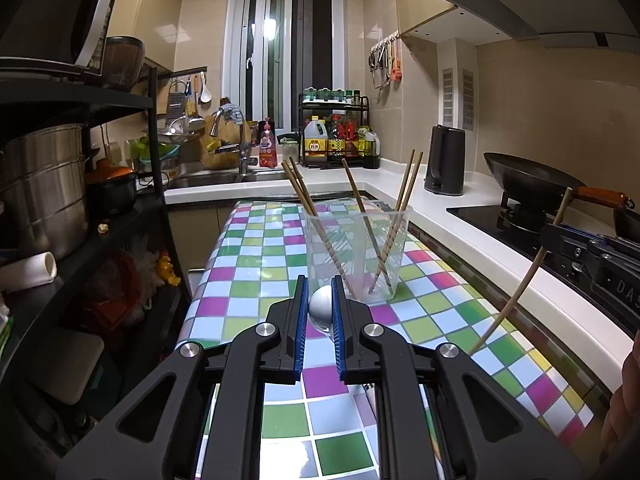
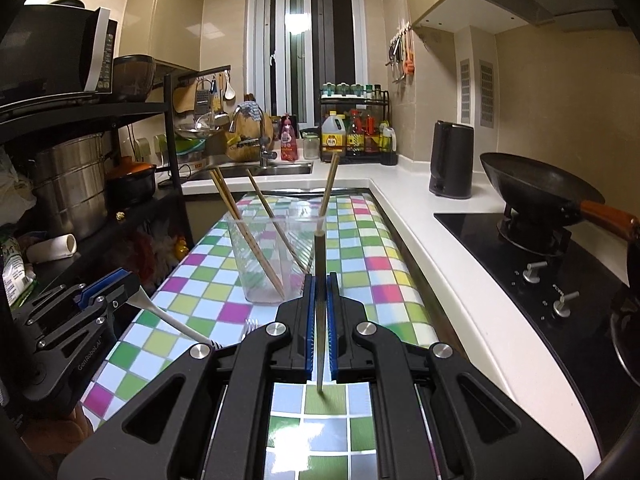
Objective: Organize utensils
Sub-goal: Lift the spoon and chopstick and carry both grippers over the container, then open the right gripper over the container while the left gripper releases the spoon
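Observation:
A clear plastic cup [image 1: 356, 254] stands on the checkered table [image 1: 248, 276] with several wooden chopsticks [image 1: 308, 204] leaning in it. My left gripper [image 1: 321, 300] is shut on a white plastic utensil [image 1: 321, 305], just in front of the cup. In the right wrist view the left gripper [image 2: 120, 284] holds that utensil's white handle [image 2: 172, 320], with fork tines [image 2: 250, 326] near it. My right gripper [image 2: 320, 300] is shut on a single chopstick [image 2: 320, 280], right of the cup [image 2: 272, 256]. That chopstick [image 1: 516, 296] also shows in the left wrist view.
A white counter [image 1: 460, 220] runs along the right with a black kettle [image 1: 445, 160], a wok [image 1: 532, 178] on a gas hob, and a bottle rack [image 1: 340, 136]. A sink [image 1: 208, 178] lies behind. Dark shelves [image 1: 60, 208] with pots stand on the left.

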Demonstrator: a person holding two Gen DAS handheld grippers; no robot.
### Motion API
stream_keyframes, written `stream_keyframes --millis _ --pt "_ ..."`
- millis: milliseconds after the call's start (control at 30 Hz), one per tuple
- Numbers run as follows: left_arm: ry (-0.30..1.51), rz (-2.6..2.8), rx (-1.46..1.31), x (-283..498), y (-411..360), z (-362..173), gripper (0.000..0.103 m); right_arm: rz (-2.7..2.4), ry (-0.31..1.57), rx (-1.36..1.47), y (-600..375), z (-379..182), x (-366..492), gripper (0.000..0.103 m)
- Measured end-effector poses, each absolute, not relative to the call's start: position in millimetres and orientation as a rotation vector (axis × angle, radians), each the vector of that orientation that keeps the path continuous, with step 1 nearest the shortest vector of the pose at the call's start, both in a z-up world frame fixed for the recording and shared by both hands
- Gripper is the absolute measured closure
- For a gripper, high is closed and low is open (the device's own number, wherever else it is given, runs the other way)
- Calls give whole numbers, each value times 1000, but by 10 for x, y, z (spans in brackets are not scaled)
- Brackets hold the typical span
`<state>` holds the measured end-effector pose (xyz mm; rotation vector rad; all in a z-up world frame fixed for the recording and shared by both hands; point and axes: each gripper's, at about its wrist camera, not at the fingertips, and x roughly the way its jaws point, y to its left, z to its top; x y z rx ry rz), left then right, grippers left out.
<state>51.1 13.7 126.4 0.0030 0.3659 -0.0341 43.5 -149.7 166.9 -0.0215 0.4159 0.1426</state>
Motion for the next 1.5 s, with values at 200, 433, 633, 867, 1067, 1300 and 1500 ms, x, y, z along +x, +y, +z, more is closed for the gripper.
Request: stream_keyframes --millis 200,433,633,867,1067,1300,1500 --pt "396 -48 27 684 150 1491 92 164 408 -14 -1486 1810 550 97" --pt "468 -97 25 1017 238 1871 92 207 413 -18 -1434 2025 778 97" --pt "486 -135 28 1378 297 2327 92 247 369 -12 -1365 2422 1043 97" --pt "420 -138 35 1728 322 2901 92 265 271 -15 -1305 2905 1370 97" --pt "430 -120 64 2128 214 2915 92 260 246 8 -1290 3027 1778 97" --pt "520 -118 63 2588 128 2565 92 261 292 -9 -1198 2783 2169 98" --pt "584 -110 59 2769 87 2264 92 262 360 -18 -1175 2487 2370 98"
